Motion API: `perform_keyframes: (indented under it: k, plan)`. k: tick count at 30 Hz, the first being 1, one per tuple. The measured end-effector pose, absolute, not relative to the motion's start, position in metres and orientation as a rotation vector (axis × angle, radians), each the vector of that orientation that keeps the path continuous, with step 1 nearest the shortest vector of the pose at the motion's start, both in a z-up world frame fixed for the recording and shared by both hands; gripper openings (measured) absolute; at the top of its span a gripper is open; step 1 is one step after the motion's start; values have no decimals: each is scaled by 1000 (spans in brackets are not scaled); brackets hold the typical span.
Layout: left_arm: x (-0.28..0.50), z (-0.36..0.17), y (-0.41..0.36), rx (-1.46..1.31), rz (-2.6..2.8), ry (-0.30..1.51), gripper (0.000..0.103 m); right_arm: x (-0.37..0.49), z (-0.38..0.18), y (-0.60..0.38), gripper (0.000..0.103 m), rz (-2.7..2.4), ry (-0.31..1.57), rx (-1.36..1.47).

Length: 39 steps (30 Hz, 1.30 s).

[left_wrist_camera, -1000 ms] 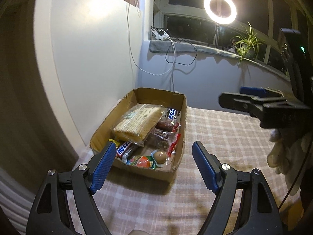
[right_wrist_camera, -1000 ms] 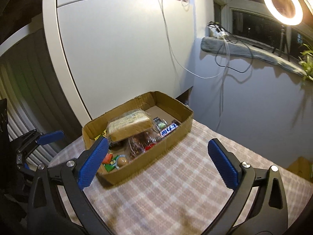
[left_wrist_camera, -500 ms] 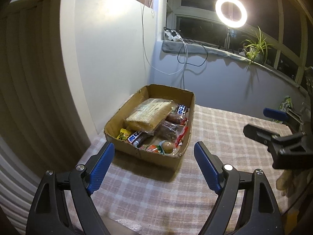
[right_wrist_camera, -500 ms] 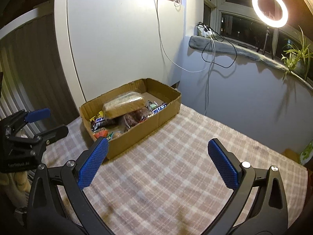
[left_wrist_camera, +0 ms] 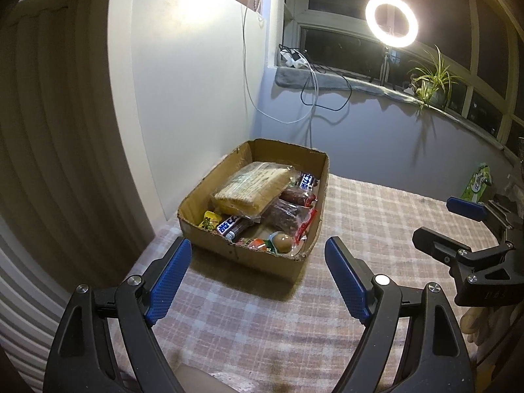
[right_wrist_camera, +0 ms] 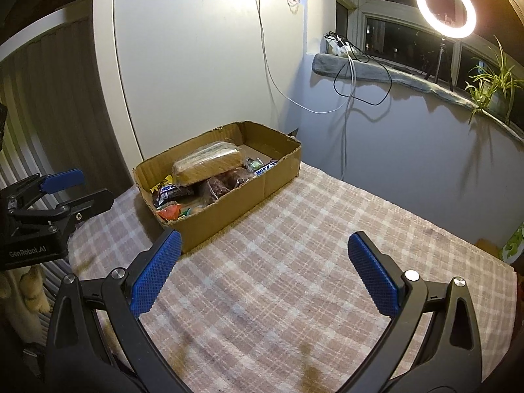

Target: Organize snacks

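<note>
A cardboard box (left_wrist_camera: 252, 203) sits at the far left of a table covered with a checked cloth (left_wrist_camera: 360, 229), close to the white wall. Snacks fill the box: a large wrapped pack of crackers (left_wrist_camera: 252, 188) lies on top, with a blue-labelled bar (left_wrist_camera: 231, 226), a dark sausage (left_wrist_camera: 296, 196), a yellow packet (left_wrist_camera: 209, 221) and a wrapped egg (left_wrist_camera: 283, 240) around and below it.

The left gripper (left_wrist_camera: 258, 275) hangs over the near edge of the cloth, just short of the box, its blue-padded fingers spread wide and holding nothing. The right gripper (right_wrist_camera: 262, 268) is further right above bare cloth, also spread wide and empty. Each gripper shows at the side of the other's view.

On the far windowsill a ring light (left_wrist_camera: 391, 21) glows beside a potted plant (left_wrist_camera: 432, 82).
</note>
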<state>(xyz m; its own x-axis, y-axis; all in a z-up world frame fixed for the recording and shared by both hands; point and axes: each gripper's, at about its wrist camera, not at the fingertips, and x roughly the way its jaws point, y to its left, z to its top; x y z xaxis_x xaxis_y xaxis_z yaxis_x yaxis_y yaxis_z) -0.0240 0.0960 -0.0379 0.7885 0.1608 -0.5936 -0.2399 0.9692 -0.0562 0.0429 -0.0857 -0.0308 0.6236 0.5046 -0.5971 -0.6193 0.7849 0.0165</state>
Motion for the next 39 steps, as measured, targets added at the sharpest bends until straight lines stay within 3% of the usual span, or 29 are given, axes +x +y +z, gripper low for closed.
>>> perform_keyframes:
  k: [39]
  plan:
    - [-19, -44, 100, -144, 220, 644, 84, 43, -37, -83, 103, 646, 635, -200]
